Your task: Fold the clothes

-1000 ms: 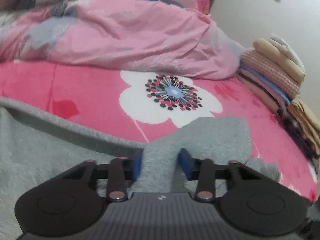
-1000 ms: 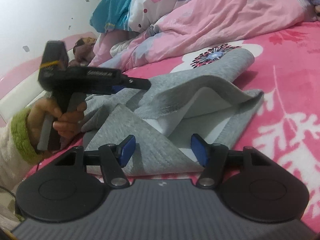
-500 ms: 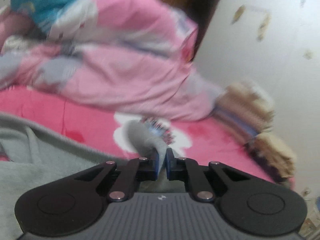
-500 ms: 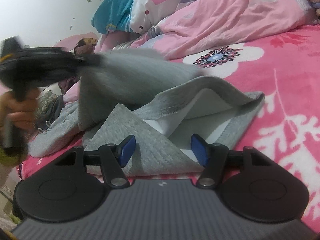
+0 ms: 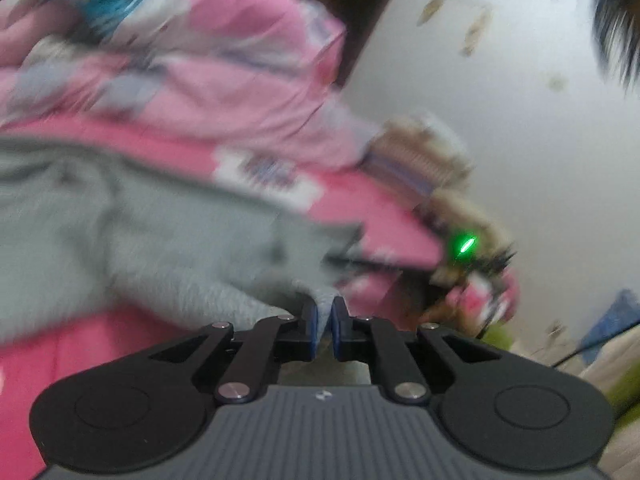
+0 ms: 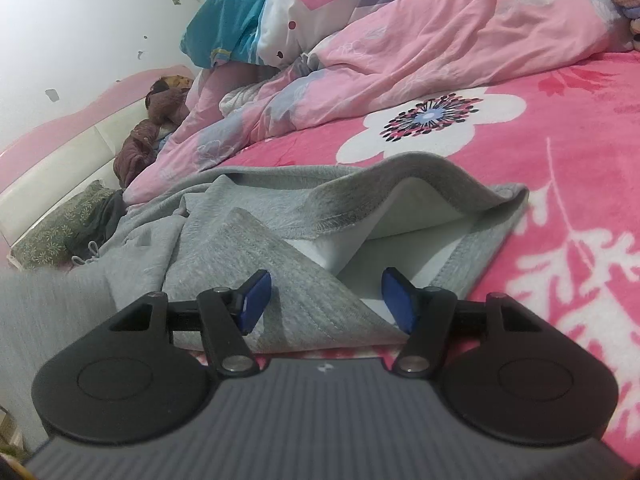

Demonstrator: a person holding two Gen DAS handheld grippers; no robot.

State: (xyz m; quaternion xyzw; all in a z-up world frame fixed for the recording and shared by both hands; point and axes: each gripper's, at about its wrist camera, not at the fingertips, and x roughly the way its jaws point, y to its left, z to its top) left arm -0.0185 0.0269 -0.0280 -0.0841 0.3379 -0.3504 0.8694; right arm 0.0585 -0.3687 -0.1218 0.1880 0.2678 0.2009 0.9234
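Soft, even indoor light; the left wrist view is smeared with motion blur, the right sharp, both fisheye-bent at edges.

grey garment [image 6: 280, 216], white lining; hot-pink sheet [image 6: 580, 152], white flower print; pale pink quilt [image 6: 460, 32].

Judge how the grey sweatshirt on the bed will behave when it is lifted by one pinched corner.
Probably floppy: the grey sweatshirt lies in soft creased folds, and the corner pinched by the left gripper trails loosely. Its thick fleecy knit suggests some weight, so it may sag. The right gripper stands open over it.
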